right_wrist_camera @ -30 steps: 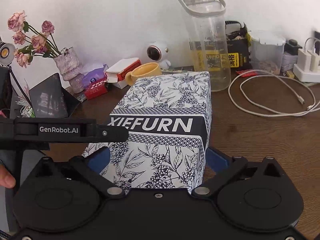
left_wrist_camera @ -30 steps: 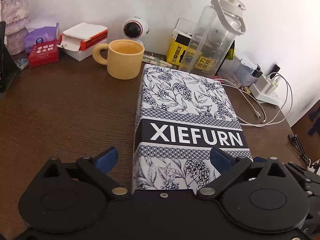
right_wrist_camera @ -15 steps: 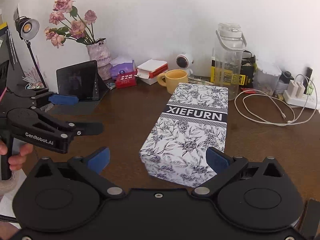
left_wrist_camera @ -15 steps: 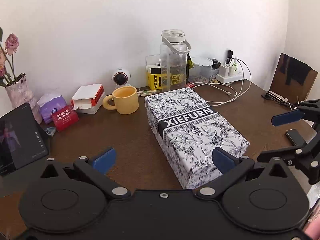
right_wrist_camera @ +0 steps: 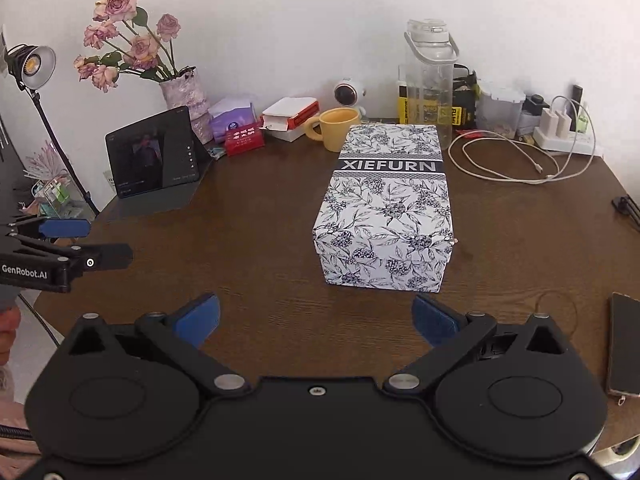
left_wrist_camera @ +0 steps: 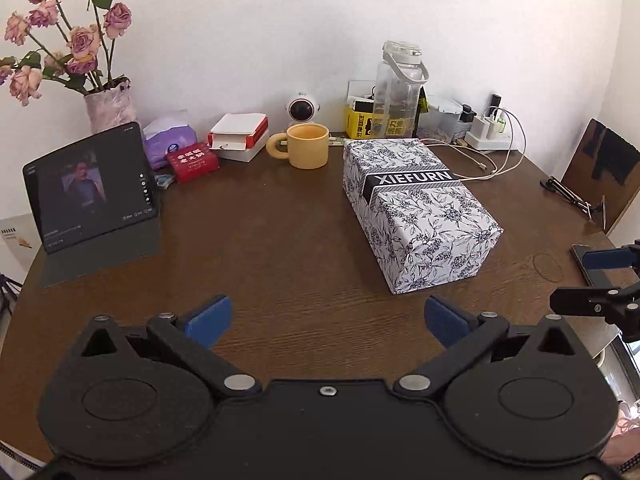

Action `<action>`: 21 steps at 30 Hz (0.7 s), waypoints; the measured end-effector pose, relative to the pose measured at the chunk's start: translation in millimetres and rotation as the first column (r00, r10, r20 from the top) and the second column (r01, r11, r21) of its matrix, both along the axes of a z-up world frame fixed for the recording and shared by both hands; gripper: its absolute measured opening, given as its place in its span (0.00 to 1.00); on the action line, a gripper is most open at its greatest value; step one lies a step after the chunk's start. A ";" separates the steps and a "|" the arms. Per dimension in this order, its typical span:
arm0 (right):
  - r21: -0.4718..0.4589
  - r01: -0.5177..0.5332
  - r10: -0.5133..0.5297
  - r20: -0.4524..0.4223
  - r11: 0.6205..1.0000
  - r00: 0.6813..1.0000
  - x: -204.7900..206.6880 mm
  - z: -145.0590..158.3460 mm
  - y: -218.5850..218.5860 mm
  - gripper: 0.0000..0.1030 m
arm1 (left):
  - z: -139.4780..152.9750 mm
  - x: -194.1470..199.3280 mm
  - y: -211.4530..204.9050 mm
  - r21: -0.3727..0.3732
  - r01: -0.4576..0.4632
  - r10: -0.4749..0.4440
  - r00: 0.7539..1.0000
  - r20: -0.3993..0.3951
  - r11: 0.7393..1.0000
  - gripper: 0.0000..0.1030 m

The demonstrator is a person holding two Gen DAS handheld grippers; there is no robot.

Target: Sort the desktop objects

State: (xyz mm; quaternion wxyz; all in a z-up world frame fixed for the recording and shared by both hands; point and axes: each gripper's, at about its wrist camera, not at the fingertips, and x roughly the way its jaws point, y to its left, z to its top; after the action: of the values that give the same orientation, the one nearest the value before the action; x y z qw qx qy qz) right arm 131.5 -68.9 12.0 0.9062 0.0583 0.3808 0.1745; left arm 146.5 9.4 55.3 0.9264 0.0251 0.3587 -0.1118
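Observation:
A white box with a blue floral print and the word XIEFURN [left_wrist_camera: 416, 208] [right_wrist_camera: 388, 208] lies on the dark wooden desk [left_wrist_camera: 280, 240] [right_wrist_camera: 260, 232], right of centre. My left gripper [left_wrist_camera: 326, 320] hovers over the desk's near edge, open and empty, well short of the box. My right gripper [right_wrist_camera: 316, 318] is also open and empty, just in front of the box's near end. Each gripper shows at the edge of the other's view: the right gripper [left_wrist_camera: 596, 280] and the left gripper [right_wrist_camera: 72, 246].
Along the back wall stand a yellow mug [left_wrist_camera: 306, 151], a clear water bottle [left_wrist_camera: 398, 92], a small white camera [left_wrist_camera: 302, 110], red and white packs [left_wrist_camera: 236, 140], tissues [left_wrist_camera: 170, 140], a vase of roses [left_wrist_camera: 108, 104] and a propped tablet [left_wrist_camera: 90, 188]. Chargers and white cables [right_wrist_camera: 520, 160] lie back right; a phone [right_wrist_camera: 624, 348] lies right.
Both grippers have pulled back from the box, which a second ago lay between the fingers of each. The box now rests on the desk, free.

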 end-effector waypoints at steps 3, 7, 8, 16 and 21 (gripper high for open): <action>-0.009 -0.007 0.007 -0.008 1.000 1.000 -2.2 1.4 5.5 1.00 | 3.1 -7.7 1.4 -0.026 0.009 -0.008 1.000 0.015 1.000 1.00; -0.013 -0.005 0.004 -0.015 1.000 1.000 -5.5 2.7 11.2 1.00 | 7.4 -10.4 2.6 -0.023 0.009 -0.008 0.999 0.031 1.000 1.00; -0.013 -0.008 0.008 -0.018 1.000 1.000 -6.1 2.1 12.8 1.00 | 7.6 -11.7 3.0 -0.022 0.007 -0.006 0.999 0.036 1.000 1.00; -0.016 -0.026 0.025 -0.043 1.000 0.999 -11.4 -2.4 24.5 1.00 | 1.7 -21.5 10.2 -0.047 0.007 -0.006 1.000 0.017 0.999 1.00; -0.025 -0.029 0.028 -0.048 0.999 0.998 -15.8 -2.5 29.2 1.00 | 0.3 -28.4 12.3 -0.046 -0.005 0.006 1.000 0.015 0.999 1.00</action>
State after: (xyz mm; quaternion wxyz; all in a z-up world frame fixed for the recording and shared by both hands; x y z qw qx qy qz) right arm 115.7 -39.7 9.5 0.8949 0.0455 0.4055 0.1811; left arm 118.1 21.8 55.5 0.9298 0.0038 0.3489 -0.1171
